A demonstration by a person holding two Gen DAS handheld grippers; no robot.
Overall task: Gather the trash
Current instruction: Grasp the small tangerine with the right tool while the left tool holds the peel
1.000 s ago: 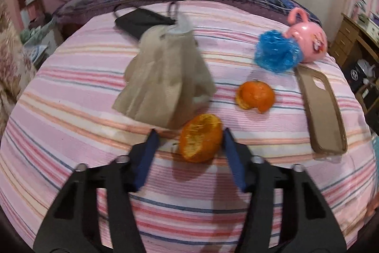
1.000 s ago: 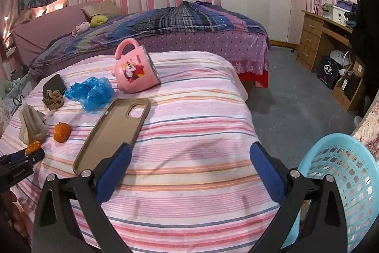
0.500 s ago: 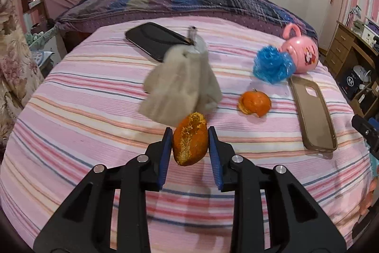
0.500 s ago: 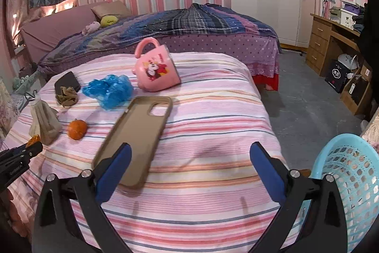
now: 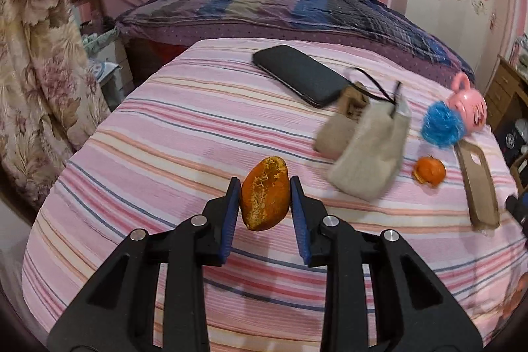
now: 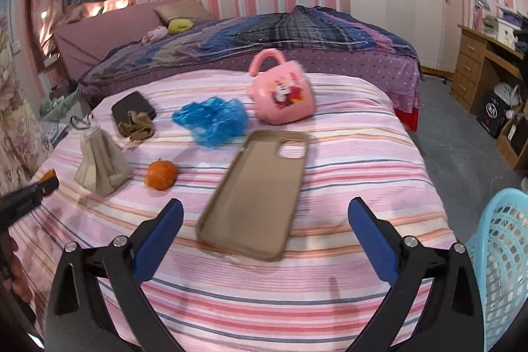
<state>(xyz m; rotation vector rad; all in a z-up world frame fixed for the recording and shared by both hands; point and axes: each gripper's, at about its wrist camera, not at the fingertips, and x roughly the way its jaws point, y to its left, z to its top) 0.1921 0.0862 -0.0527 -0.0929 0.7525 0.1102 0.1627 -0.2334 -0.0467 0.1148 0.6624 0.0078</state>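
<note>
My left gripper [image 5: 264, 197] is shut on a piece of orange peel [image 5: 265, 197] and holds it above the pink striped bedcover [image 5: 171, 134]. It also shows at the left edge of the right wrist view [image 6: 46, 182]. A second orange peel [image 5: 429, 171] [image 6: 161, 174] lies on the cover. A crumpled blue plastic bag [image 5: 442, 124] [image 6: 213, 119] lies by the pink mug [image 6: 282, 96]. My right gripper [image 6: 264, 236] is open and empty above a tan phone case [image 6: 257, 195]. A light blue basket [image 6: 501, 263] stands at the right, beside the bed.
A beige pouch [image 5: 369, 150] [image 6: 100, 160], a dark phone [image 5: 300, 73] [image 6: 132, 111] and a small brown cloth [image 6: 135, 127] lie on the cover. A wooden desk [image 6: 485, 68] stands at the far right. A second bed [image 6: 247, 38] lies behind.
My left gripper closed on the orange peel, lifted it off the cover and swung left. My right gripper moved closer over the phone case, still open.
</note>
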